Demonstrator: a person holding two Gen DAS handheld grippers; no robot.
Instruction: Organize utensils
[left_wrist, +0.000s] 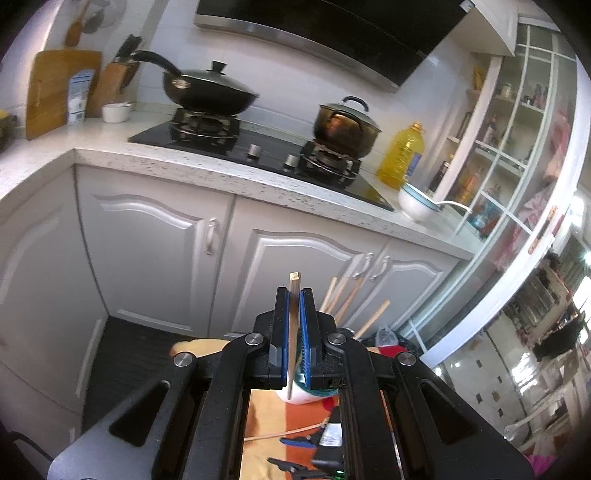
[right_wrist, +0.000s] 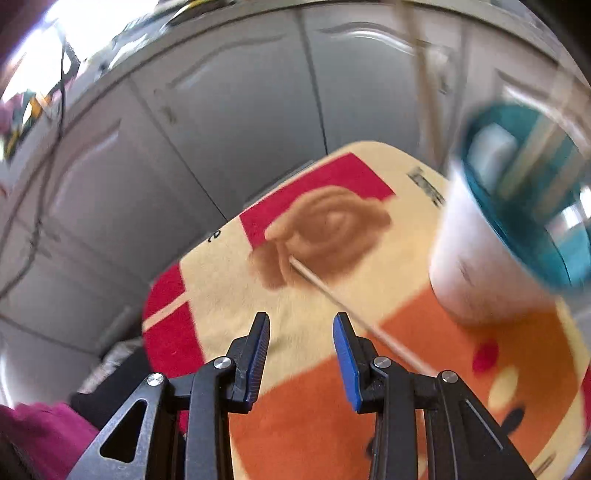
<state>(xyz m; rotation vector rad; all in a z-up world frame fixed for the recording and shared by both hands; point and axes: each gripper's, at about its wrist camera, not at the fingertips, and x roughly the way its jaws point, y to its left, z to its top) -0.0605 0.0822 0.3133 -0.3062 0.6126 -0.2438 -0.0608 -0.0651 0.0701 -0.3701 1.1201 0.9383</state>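
The left tool (left_wrist: 294, 325) is clamped tight on one chopstick (left_wrist: 294, 295), which stands nearly upright between its pads, with the cup (left_wrist: 300, 397) directly under it and other sticks (left_wrist: 345, 299) leaning out just to its right. To finish well, keep the stick vertical, line its lower end over the cup mouth, lower, then release. The right tool (right_wrist: 301, 343) is partly open and holds nothing, tilted down over the patterned bench (right_wrist: 229, 288); a loose chopstick (right_wrist: 332, 291) lies just ahead and to its right, running under the right pad. Centre it before closing
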